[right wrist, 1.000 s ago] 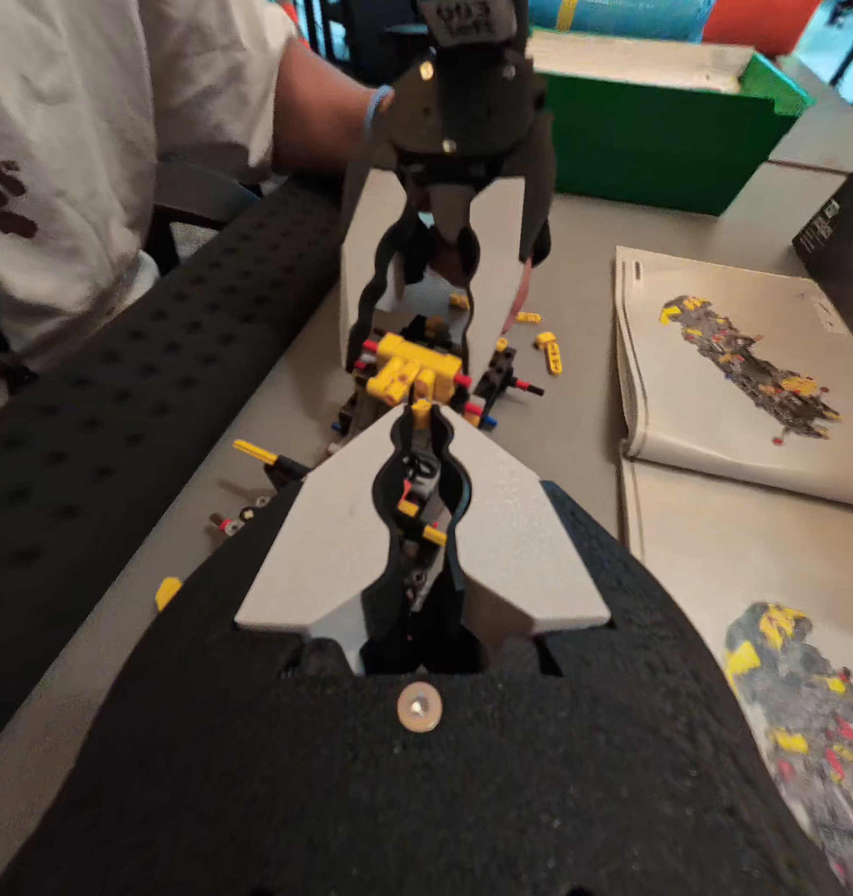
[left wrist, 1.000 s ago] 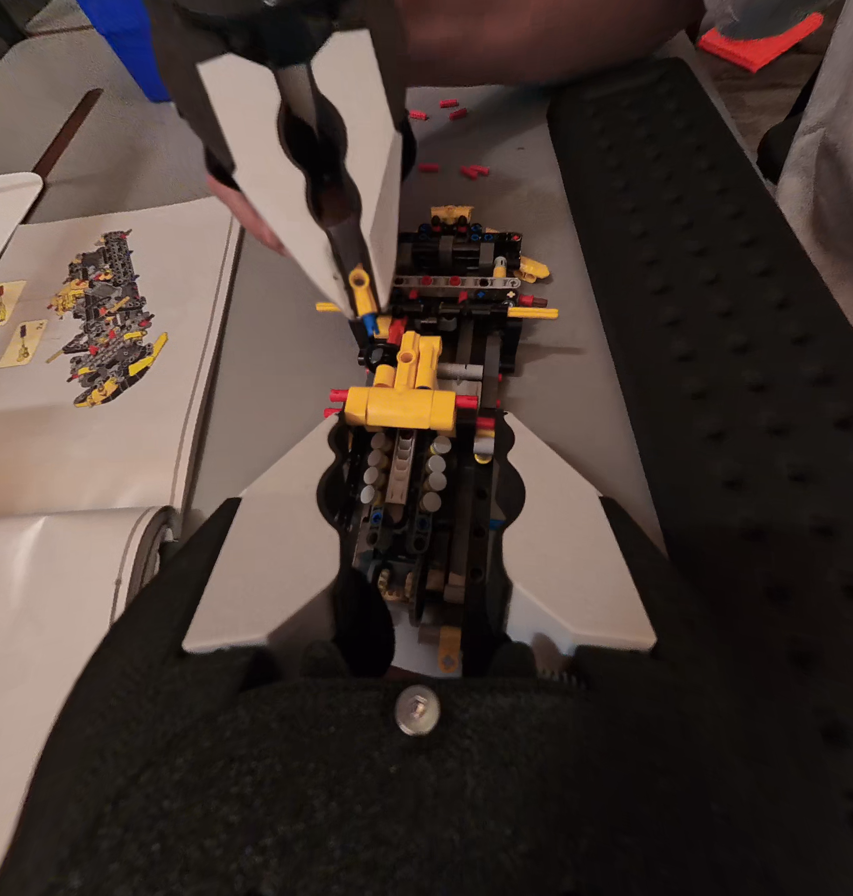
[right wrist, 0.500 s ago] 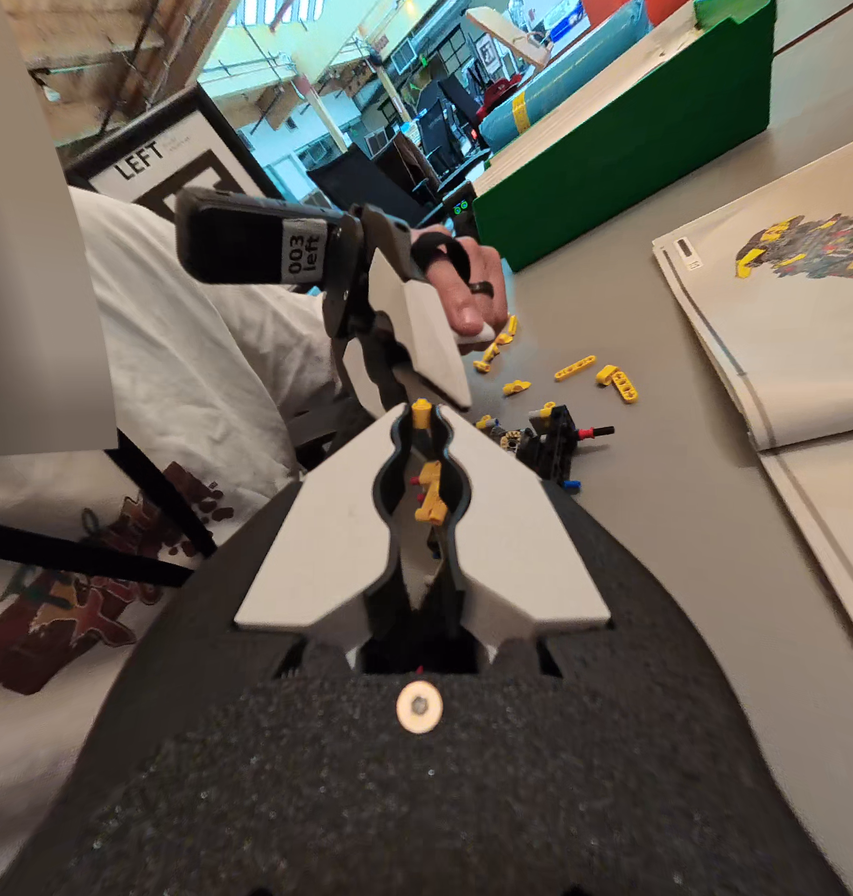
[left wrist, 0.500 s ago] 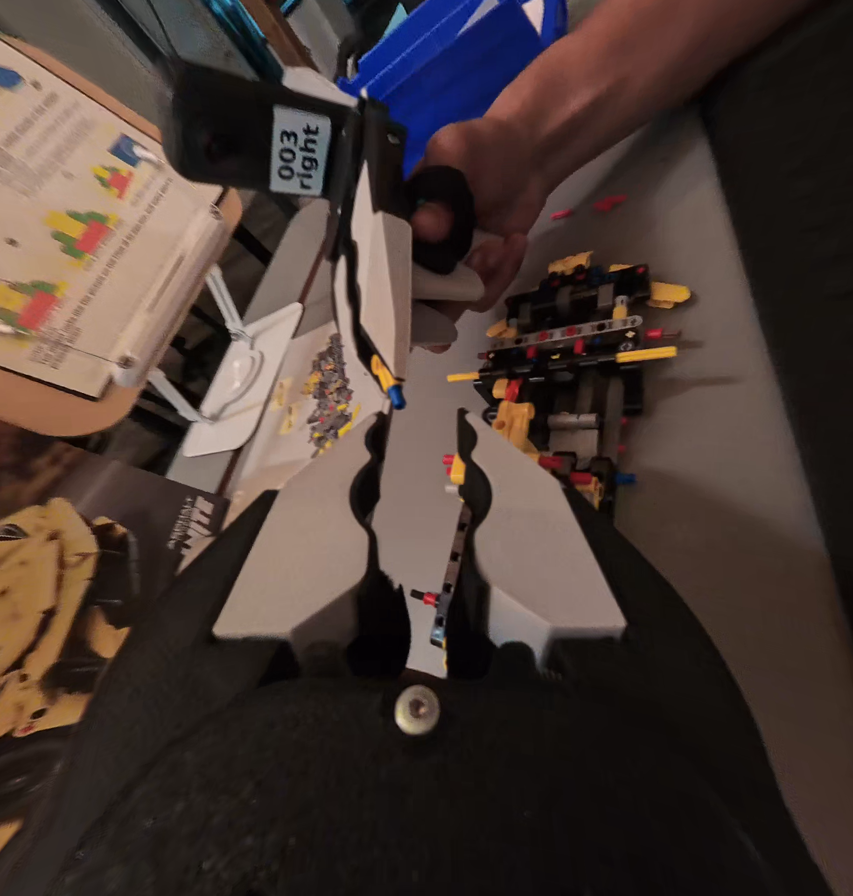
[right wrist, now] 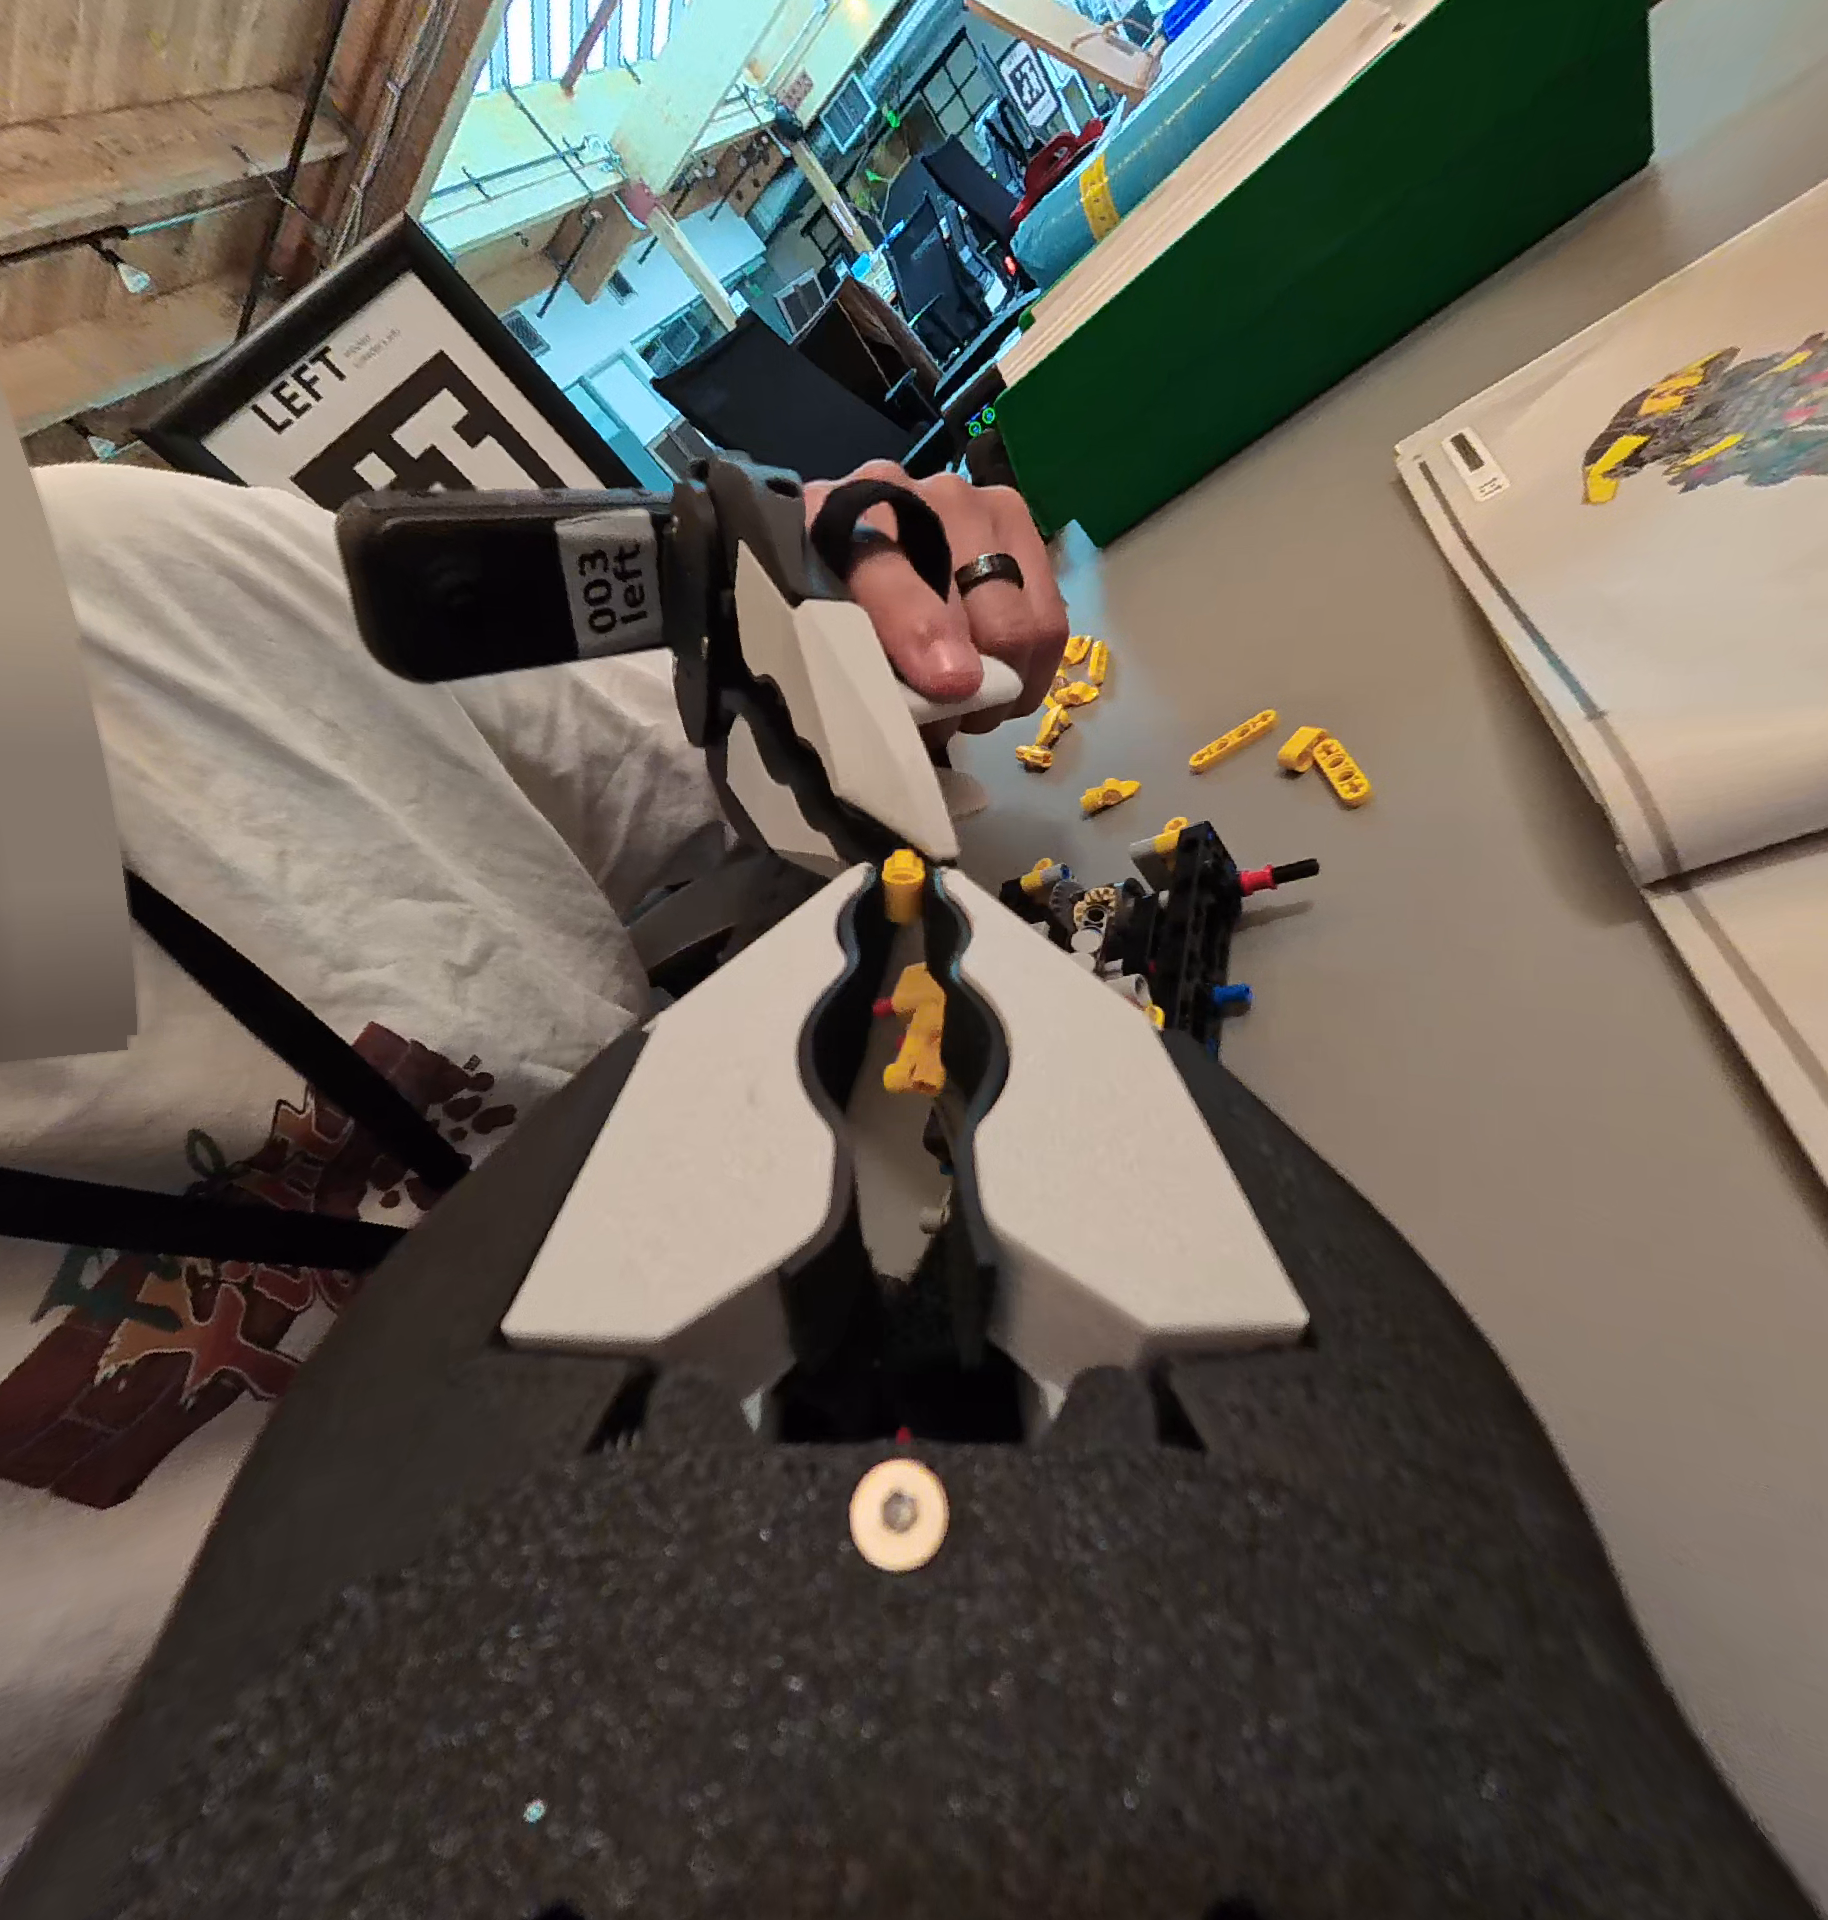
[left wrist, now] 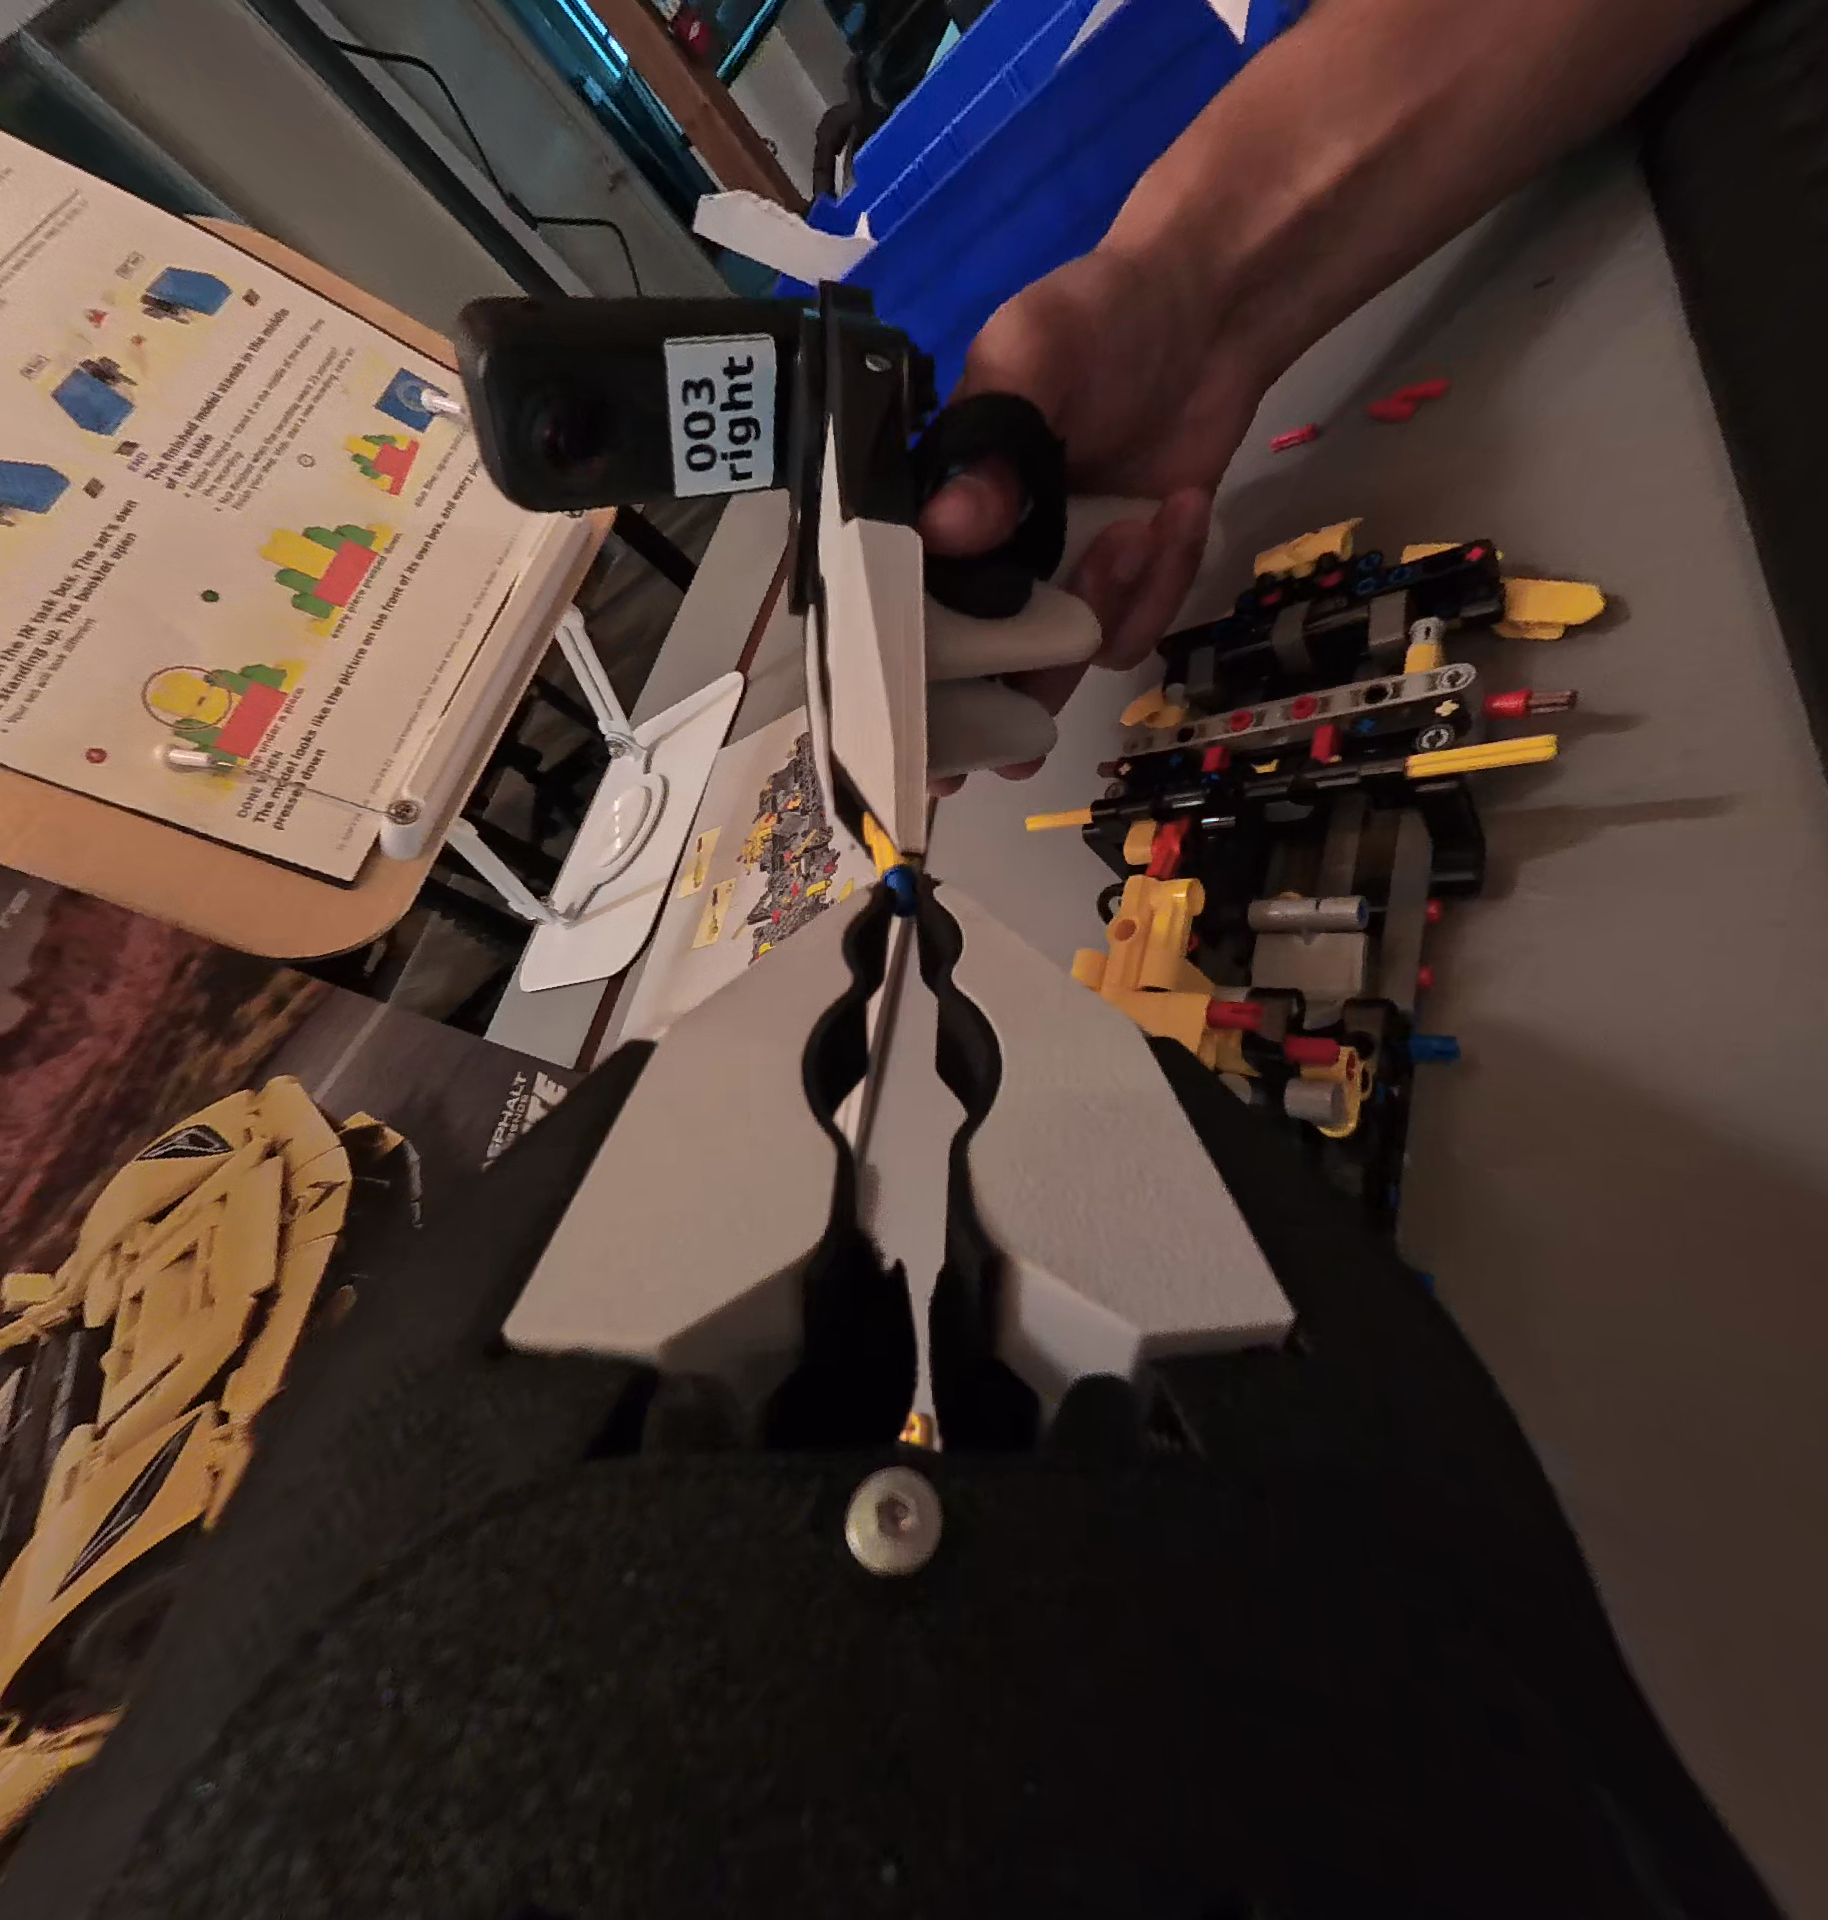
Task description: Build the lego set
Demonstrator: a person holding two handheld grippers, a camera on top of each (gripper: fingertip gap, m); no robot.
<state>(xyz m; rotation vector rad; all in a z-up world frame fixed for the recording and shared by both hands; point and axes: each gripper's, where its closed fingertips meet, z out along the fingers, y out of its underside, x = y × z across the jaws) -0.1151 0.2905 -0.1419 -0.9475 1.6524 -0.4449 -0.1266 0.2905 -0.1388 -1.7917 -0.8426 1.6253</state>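
Observation:
The black and yellow lego chassis (left wrist: 1305, 831) lies on the grey table (left wrist: 1616, 1143), right of both grippers; it also shows in the right wrist view (right wrist: 1180, 925). My left gripper (left wrist: 897, 896) is raised and nearly shut on a thin grey beam (left wrist: 879, 1039) seen edge-on. My right gripper (right wrist: 905, 883) is shut on a small yellow connector (right wrist: 902, 883) with a blue pin (left wrist: 897, 885). The two tips meet in the air left of the chassis. A yellow part with a red pin (right wrist: 915, 1029) shows through the right gripper's gap; I cannot tell what it belongs to.
The open instruction booklet (right wrist: 1668, 623) lies right of the chassis in the right wrist view. Loose yellow parts (right wrist: 1232, 740) and a green bin (right wrist: 1305, 281) lie beyond. Red pins (left wrist: 1403, 397), the set's box (left wrist: 162, 1299) and a standing instruction board (left wrist: 214, 571) show. Both grippers' tips are close together, under 4 cm apart.
Both grippers rose off the chassis and tilted sideways. The left one narrowed from wide open around the chassis to nearly shut. The two tips have come together.

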